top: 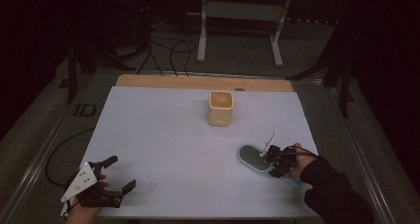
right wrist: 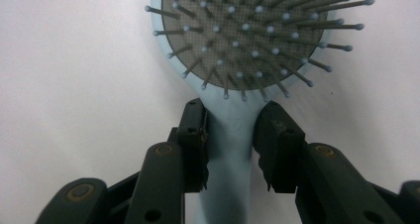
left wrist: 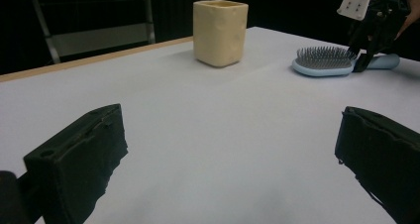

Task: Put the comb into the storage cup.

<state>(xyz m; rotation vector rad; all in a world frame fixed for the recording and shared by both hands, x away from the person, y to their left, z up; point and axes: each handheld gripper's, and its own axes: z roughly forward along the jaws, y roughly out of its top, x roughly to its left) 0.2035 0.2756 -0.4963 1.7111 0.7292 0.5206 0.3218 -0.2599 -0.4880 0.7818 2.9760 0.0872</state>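
From the high view, a light blue hairbrush (top: 255,158) lies bristles up on the white table cover (top: 163,149), near the right edge on the person's side. The right gripper (top: 272,159) sits low over the brush where the head meets the handle, the person's hand (top: 297,160) behind it. A cream square cup (top: 220,108) stands upright toward the far middle, well apart from the brush. At the near left corner the left gripper (top: 117,173) rests with its jaws spread wide and nothing between them.

In the left gripper view, its two black jaws stand far apart over bare cover. The cup (left wrist: 220,31) is far ahead, the hairbrush (left wrist: 324,61) to its right, with the right gripper (left wrist: 364,55) above the brush's neck.

In the right gripper view, the jaws flank the brush's neck (right wrist: 230,130) just below the bristle pad; the left pad touches the blue plastic and the right one seems to meet it too, clamped on the hairbrush.
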